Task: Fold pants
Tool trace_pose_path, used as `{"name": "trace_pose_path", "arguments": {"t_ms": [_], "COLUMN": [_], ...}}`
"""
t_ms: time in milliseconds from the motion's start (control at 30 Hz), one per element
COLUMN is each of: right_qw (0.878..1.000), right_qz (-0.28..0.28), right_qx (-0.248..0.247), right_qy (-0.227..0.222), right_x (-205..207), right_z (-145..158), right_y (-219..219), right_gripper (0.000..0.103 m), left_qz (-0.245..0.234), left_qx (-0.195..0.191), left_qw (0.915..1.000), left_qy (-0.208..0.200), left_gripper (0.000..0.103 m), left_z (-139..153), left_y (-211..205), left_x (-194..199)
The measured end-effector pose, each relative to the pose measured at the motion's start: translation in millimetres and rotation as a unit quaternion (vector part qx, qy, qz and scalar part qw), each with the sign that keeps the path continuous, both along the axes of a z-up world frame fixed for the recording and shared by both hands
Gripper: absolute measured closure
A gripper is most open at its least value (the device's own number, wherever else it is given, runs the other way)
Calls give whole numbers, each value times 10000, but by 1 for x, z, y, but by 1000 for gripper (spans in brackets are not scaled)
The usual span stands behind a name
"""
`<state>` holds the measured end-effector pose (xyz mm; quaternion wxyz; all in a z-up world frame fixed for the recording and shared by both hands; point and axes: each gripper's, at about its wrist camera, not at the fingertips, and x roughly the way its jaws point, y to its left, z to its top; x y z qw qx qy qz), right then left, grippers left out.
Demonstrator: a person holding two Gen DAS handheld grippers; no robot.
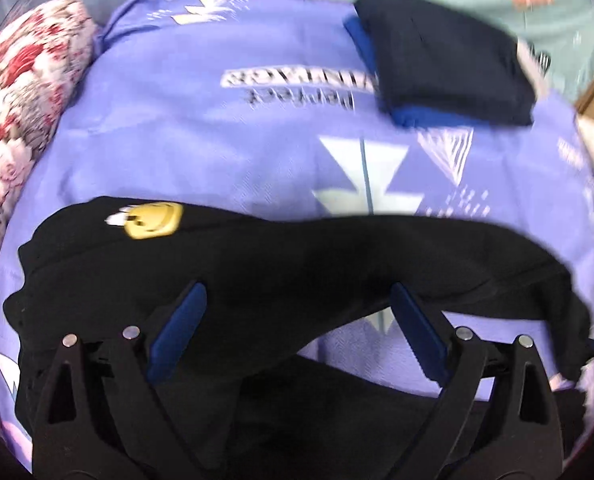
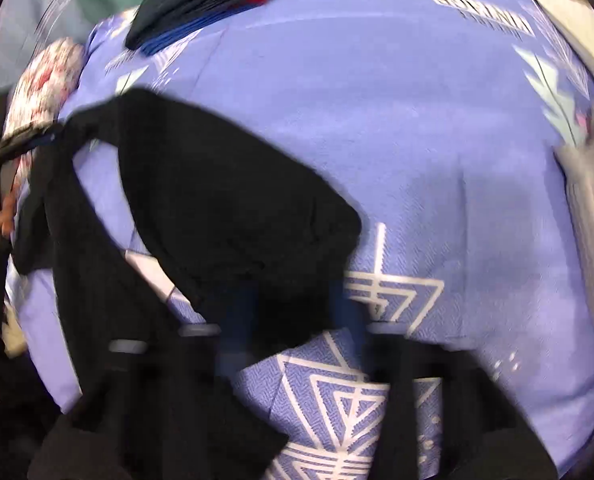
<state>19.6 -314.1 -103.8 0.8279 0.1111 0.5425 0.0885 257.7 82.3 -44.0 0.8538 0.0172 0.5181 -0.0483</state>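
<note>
Left gripper (image 1: 297,332): fingers (image 1: 179,332) stand wide apart, clamped on nothing. The black pants (image 1: 257,264) lie across the purple patterned bedsheet (image 1: 201,144), draped just beyond and partly over both fingertips; a yellow smiley patch (image 1: 155,220) sits at the left end. A floral pillow (image 1: 21,92) lies far left; a stack of folded dark clothes (image 1: 449,60) rests at the far right.

Right gripper (image 2: 293,320): heavily blurred; whether its fingers are together or apart cannot be told. A fold of the pants (image 2: 233,200) lies over the fingertips, the rest trailing leftward across the bedsheet (image 2: 417,120).
</note>
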Motion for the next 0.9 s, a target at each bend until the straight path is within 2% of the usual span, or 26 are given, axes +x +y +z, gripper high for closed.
{"name": "trace_pose_path", "arguments": {"t_ms": [33, 100, 200, 233, 400, 433, 467, 533, 600, 667, 700, 733, 767, 833, 900], "right_qw": [9999, 9990, 9949, 9907, 9675, 9634, 9586, 9574, 9732, 9822, 9845, 9850, 9845, 9814, 9795], "right_qz": [-13, -33, -91, -131, -390, -471, -598, -799, -789, -927, -1008, -1075, -1186, -1444, -1502], "right_qx": [145, 38, 63, 6, 36, 36, 32, 122, 384, 301, 419, 508, 668, 949, 1204], "right_qy": [-59, -450, -1006, -1354, -2496, -2637, -2784, -2774, -2127, -1603, -1370, -1254, -1103, -842, -593], "right_x": [3, 7, 25, 35, 53, 49, 47, 42, 51, 59, 64, 68, 73, 83, 89], "right_z": [4, 21, 66, 92, 187, 195, 203, 199, 160, 120, 99, 86, 70, 45, 26], "right_y": [-5, -13, -29, -36, -67, -77, -90, -114, -133, -138, -141, -141, -141, -138, -130], "right_gripper": [92, 92, 92, 92, 98, 103, 103, 103, 103, 97, 95, 81, 57, 45, 45], "left_qz": [-7, 13, 52, 59, 77, 110, 146, 173, 248, 437, 587, 673, 748, 858, 897], "left_qx": [22, 1, -28, -55, -493, -563, -660, -737, -556, -498, -540, -529, -500, -403, -382], "left_qw": [10000, 10000, 9998, 9998, 9987, 9982, 9974, 9969, 9979, 9977, 9968, 9963, 9959, 9955, 9952], "left_qy": [26, 97, 165, 166, -144, -193, -231, -217, -212, -135, -63, -37, -44, -34, 79], "left_gripper": [9, 9, 9, 9, 9, 9, 9, 9, 8, 8, 9, 9, 9, 9, 9], "left_z": [-5, -13, -15, -12, 30, 38, 45, 53, 52, 45, 39, 36, 33, 26, 17], "left_y": [-1, 1, 9, 10, 43, 51, 61, 79, 93, 104, 112, 114, 117, 122, 124], "left_x": [-1, -2, -1, -2, -11, -14, -16, -20, -19, -12, -4, 6, 11, 25, 34]}}
